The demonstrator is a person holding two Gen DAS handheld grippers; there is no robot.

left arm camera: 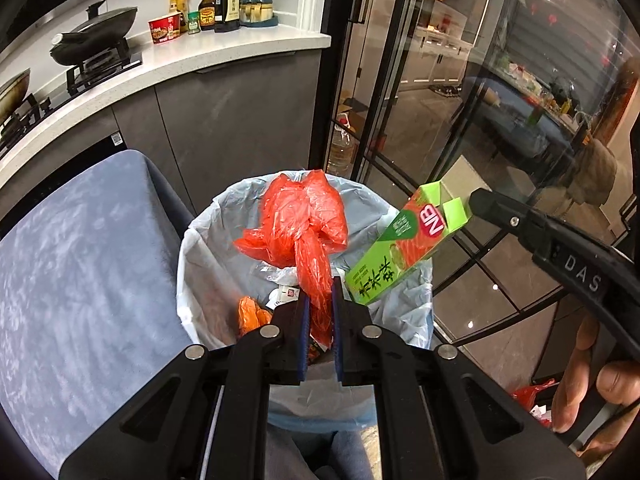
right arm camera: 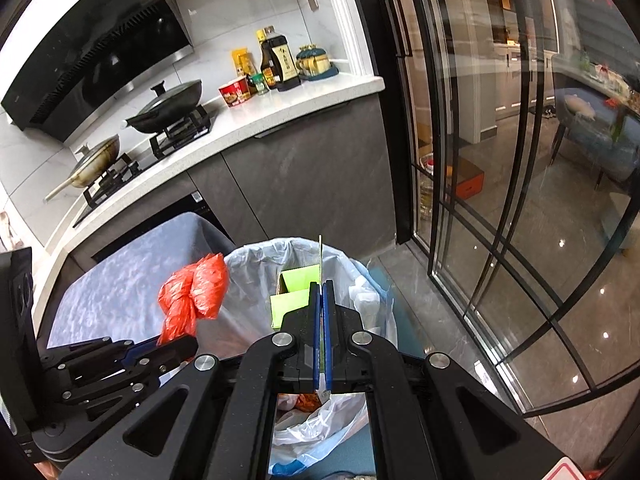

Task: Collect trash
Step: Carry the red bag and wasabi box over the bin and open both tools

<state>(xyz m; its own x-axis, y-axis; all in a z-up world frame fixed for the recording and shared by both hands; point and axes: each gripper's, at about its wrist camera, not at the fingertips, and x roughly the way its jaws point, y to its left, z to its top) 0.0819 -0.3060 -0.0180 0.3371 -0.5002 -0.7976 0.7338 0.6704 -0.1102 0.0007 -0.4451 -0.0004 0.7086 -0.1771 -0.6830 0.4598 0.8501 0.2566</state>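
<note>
A trash bin lined with a pale blue-white bag (left arm camera: 200,240) (right arm camera: 256,256) stands below both grippers. My left gripper (left arm camera: 319,284) is shut on a crumpled red plastic bag (left arm camera: 300,216) and holds it over the bin's mouth; the bag also shows in the right wrist view (right arm camera: 192,292), where the left gripper (right arm camera: 176,346) reaches in from the left. My right gripper (right arm camera: 322,284) is shut on a flap of a green cardboard box (right arm camera: 292,300) above the bin. In the left wrist view the box (left arm camera: 404,240) hangs tilted from the right gripper (left arm camera: 474,200). Trash lies inside the bin (left arm camera: 256,312).
A grey-blue upholstered seat (left arm camera: 80,280) sits left of the bin. A kitchen counter (right arm camera: 280,116) with pans, bottles and a red noodle cup (right arm camera: 235,93) runs behind. Black-framed glass doors (right arm camera: 480,200) stand to the right. A red bag (left arm camera: 532,396) lies on the floor.
</note>
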